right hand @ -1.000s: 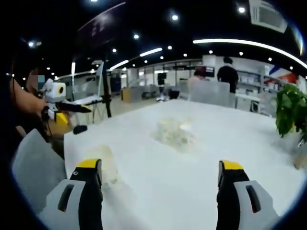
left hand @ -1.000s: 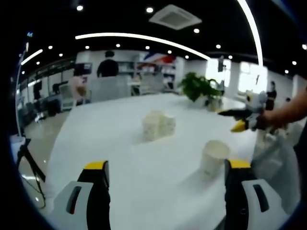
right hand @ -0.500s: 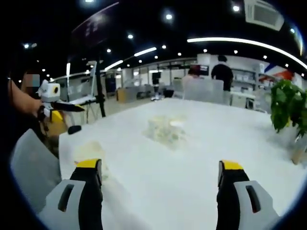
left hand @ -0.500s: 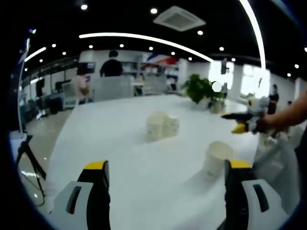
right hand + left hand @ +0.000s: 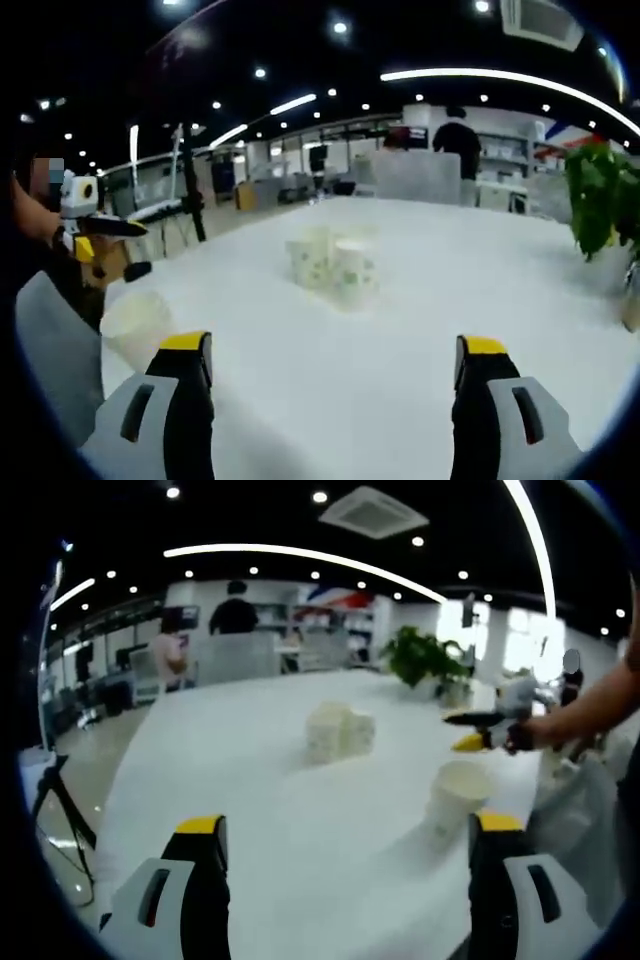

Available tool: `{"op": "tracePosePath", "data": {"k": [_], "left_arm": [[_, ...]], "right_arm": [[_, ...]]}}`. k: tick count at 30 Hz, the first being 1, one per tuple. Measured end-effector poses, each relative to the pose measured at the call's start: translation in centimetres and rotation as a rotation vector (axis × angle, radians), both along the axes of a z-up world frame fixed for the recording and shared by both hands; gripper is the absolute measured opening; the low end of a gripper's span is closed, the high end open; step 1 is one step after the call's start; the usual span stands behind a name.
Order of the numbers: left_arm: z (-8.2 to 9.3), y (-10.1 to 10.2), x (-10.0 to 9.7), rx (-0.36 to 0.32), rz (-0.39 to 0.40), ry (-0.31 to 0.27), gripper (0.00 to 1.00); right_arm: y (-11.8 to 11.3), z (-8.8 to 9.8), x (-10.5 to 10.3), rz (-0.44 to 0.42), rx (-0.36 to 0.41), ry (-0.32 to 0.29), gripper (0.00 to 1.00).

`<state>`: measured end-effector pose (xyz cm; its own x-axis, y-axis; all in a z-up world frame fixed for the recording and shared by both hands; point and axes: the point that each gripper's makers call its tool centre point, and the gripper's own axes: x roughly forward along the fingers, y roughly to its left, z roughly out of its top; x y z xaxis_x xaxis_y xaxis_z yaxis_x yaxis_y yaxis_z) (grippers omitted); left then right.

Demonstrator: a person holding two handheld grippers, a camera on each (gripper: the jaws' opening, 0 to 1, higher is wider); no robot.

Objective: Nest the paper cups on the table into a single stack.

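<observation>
Paper cups: cluster (image 5: 338, 731) at frame centre, single cup (image 5: 456, 798) lower right, on white surface (image 5: 250, 810). Judged light, crushable; grip walls gently. Left gripper (image 5: 345, 880) and right gripper (image 5: 335, 400) both gaped, empty.

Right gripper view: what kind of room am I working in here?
Probably an open-plan office or showroom: a large white table, recessed round ceiling lights with curved light strips, desks and people standing in the background, and a green potted plant at the table's edge.
</observation>
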<state>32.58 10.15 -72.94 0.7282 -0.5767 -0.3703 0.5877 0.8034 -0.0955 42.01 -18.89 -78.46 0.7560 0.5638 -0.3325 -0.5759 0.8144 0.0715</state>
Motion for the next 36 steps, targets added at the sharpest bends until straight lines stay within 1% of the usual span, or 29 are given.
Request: {"op": "tracePosePath", "data": {"k": [4, 9, 18, 21, 24, 28, 31, 36], "left_arm": [[0.1, 0.0, 0.2, -0.006, 0.007, 0.007, 0.98], [-0.2, 0.0, 0.5, -0.012, 0.010, 0.021, 0.98], [-0.8, -0.5, 0.6, -0.011, 0.003, 0.040, 0.98], [-1.1, -0.5, 0.5, 0.005, -0.003, 0.046, 0.98], [-1.1, -0.5, 0.4, 0.009, -0.004, 0.047, 0.98], [-0.8, -0.1, 0.7, -0.012, 0.020, 0.044, 0.98], [-0.9, 0.2, 0.7, -0.010, 0.032, 0.045, 0.98], [-1.2, 0.5, 0.4, -0.005, 0.041, 0.054, 0.98]], "right_arm": [[0.6, -0.7, 2.0, 0.006, 0.005, 0.003, 1.00], [1.4, -1.4, 4.2, 0.026, 0.000, 0.010, 0.98], [2.9, -1.6, 7.7, 0.067, -0.003, 0.015, 0.91], [3.2, -1.7, 9.0, 0.075, 0.001, 0.011, 0.87], [3.9, -2.1, 10.1, 0.084, 0.002, 0.015, 0.82], [5.0, -2.8, 11.0, 0.103, -0.011, 0.022, 0.77], [5.9, -3.0, 11.9, 0.113, -0.017, 0.025, 0.73], [6.5, -3.2, 13.1, 0.107, -0.015, 0.031, 0.65]]}}
